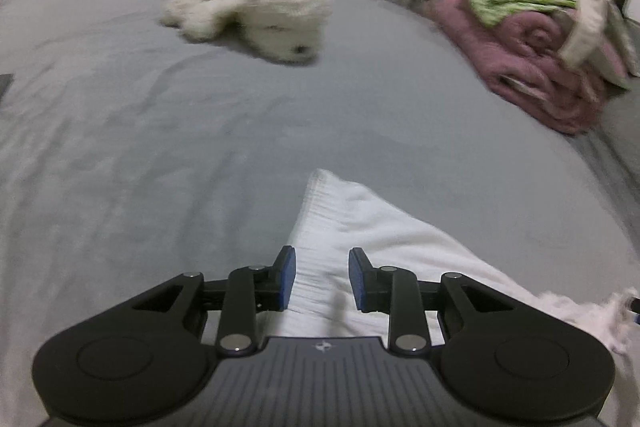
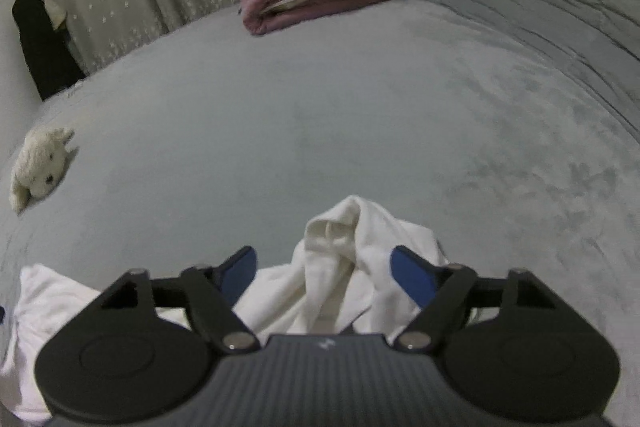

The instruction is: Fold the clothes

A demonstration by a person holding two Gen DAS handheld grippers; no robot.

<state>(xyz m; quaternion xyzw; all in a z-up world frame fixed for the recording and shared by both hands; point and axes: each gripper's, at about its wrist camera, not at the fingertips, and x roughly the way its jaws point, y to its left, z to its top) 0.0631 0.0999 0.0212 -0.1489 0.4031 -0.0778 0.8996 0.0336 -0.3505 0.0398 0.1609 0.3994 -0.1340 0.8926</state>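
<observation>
**White garment bunched on the bed, both claws apart over it**

The white garment (image 1: 360,227) lies at the near edge of the grey bed (image 1: 200,147), flat with a ribbed hem on the left and heaped into a crumpled peak on the right.

Risk, as I judge it: closing on that heap could catch several layers at once and twist any fold, and dragging could skew the flat side.

The left gripper (image 1: 322,277) stands narrowly apart, straddling the ribbed strip without clamping it. The right gripper (image 2: 324,273) gapes wide around the peak; whether its pads touch cloth, I cannot tell.
</observation>
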